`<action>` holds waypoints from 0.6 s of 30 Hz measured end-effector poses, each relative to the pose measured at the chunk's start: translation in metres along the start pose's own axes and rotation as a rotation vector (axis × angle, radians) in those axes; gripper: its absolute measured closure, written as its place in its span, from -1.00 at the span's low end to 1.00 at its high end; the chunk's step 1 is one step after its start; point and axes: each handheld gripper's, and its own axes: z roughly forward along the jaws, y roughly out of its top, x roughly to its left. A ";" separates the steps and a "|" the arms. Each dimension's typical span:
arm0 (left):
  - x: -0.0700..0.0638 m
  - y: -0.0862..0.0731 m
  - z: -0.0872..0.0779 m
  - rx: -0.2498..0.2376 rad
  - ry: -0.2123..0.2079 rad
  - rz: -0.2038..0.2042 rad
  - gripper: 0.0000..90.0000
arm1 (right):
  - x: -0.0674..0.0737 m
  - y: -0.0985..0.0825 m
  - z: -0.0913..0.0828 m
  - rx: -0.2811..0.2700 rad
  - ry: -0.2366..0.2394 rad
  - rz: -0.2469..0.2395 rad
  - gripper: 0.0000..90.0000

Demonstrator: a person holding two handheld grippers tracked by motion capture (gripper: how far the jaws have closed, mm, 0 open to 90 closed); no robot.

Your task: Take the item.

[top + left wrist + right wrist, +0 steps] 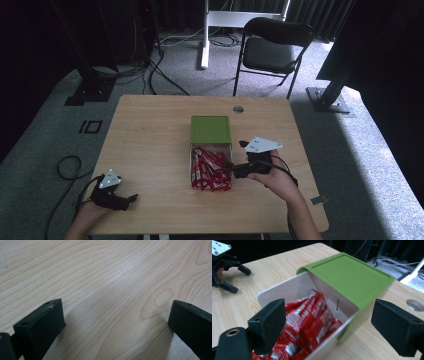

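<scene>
A green box (210,129) lies in the middle of the wooden table (150,140). Its white drawer (190,159) is slid out toward me and holds several red packets (210,170). In the right gripper view the green box (347,275) covers the far part of the drawer (287,287), and the red packets (309,322) lie heaped inside. My right gripper (232,168) is at the drawer's right side. This gripper (332,325) is open, and its jaws straddle the drawer's corner with nothing gripped. My left gripper (131,198) rests at the table's front left. It (116,320) is open over bare wood.
A round cable hole (238,109) sits near the table's far edge, also seen as a cable hole (415,305) in the right gripper view. A black folding chair (272,47) stands behind the table. Cables (67,167) trail on the carpet at the left, and the left gripper (227,267) shows far off.
</scene>
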 end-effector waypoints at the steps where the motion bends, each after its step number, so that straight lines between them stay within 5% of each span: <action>1: 0.000 0.000 0.000 0.000 0.000 0.000 -0.97 | 0.002 0.002 0.002 0.002 0.000 -0.010 -0.73; 13: 0.000 0.000 0.000 0.000 0.001 0.003 -0.97 | 0.017 0.011 0.026 0.040 0.072 -0.007 -0.66; 15: 0.000 0.000 0.000 0.000 0.001 0.003 -0.97 | 0.020 0.012 0.030 0.057 0.072 -0.024 -0.46; 18: 0.000 0.000 0.000 0.000 0.000 0.001 -0.97 | 0.022 0.014 0.034 0.064 0.074 -0.020 -0.45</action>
